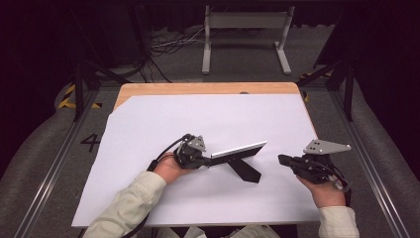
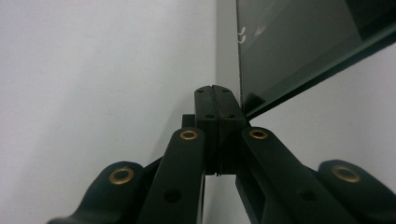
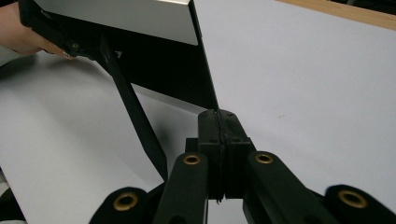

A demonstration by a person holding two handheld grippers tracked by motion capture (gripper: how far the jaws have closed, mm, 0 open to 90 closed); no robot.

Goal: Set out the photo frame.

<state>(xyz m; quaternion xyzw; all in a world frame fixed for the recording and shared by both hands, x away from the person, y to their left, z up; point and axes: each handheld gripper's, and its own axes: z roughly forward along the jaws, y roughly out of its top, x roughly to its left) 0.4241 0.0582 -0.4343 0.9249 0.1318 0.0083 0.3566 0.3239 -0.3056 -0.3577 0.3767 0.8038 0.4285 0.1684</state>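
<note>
White sheet [image 1: 163, 129] covers your wooden worktop [image 1: 198, 88]. On it stands a picture frame [image 1: 238, 149], silver-edged with dark glass, propped on a black back leg [image 1: 245, 170]. Your left claw [image 1: 210, 159] is clamped on its end; your right claw [image 1: 281, 159] sits pressed together, apart from it.

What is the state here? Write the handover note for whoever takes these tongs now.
Left tongs: shut, tips against the left end of the photo frame; no grip on it can be made out.
Right tongs: shut, empty, apart from the frame's right end.
Frame: upright on the white sheet, prop leg out.
Left to do: probably check that it stands alone, then back off.
</note>
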